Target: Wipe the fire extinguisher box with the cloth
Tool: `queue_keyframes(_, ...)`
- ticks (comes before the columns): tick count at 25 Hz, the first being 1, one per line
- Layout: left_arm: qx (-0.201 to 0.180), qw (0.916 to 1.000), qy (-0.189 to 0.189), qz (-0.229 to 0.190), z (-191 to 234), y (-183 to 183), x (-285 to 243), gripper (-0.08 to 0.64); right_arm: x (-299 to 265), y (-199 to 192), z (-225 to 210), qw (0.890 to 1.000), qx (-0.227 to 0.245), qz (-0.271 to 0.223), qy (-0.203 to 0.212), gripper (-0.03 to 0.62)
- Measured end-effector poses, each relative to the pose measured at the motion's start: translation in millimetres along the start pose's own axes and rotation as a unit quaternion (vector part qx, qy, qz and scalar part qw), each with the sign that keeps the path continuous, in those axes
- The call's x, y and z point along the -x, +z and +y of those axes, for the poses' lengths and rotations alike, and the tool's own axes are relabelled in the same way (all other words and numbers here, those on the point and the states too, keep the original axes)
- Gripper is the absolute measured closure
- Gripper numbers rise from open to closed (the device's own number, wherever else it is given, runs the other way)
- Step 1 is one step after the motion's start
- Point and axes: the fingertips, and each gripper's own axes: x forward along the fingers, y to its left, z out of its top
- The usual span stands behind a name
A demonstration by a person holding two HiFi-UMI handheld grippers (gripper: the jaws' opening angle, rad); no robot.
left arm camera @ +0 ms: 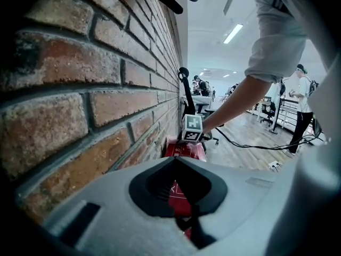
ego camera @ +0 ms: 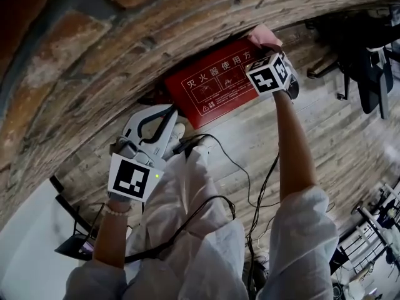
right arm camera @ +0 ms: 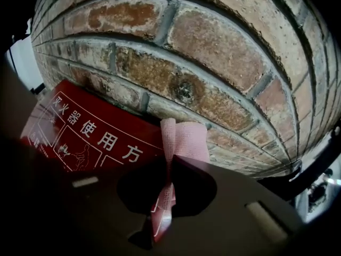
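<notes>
The red fire extinguisher box [ego camera: 215,83] with white print stands on the floor against the brick wall [ego camera: 94,55]. My right gripper [ego camera: 270,54] is at the box's far right end, shut on a pink cloth [ego camera: 265,36] that presses where the box top meets the wall. In the right gripper view the cloth [right arm camera: 182,140] stands up between the jaws over the box [right arm camera: 80,132]. My left gripper [ego camera: 167,112] hangs left of the box near the wall, shut on nothing. Its own view looks along the wall to the box [left arm camera: 184,149] and the right gripper's marker cube [left arm camera: 193,128].
Black cables [ego camera: 250,174] trail over the wooden floor behind the box. A black office chair [ego camera: 369,61] stands at the right. A dark stand [ego camera: 75,242] sits at the lower left. People [left arm camera: 303,108] stand far back in the room.
</notes>
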Motion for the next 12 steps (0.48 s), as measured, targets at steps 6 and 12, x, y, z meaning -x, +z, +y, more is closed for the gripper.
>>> queue_keyframes(6, -0.004, 1.0, 0.002, 0.001, 1, -1, 2, 0.563, 2, 4, 8, 1.0, -0.001, -0.002, 0.015, 0.571)
queue_keyframes(12, -0.002, 1.0, 0.006, -0.002, 2, -1, 3, 0.563, 5, 9, 18, 1.0, -0.001, -0.009, 0.023, 0.572)
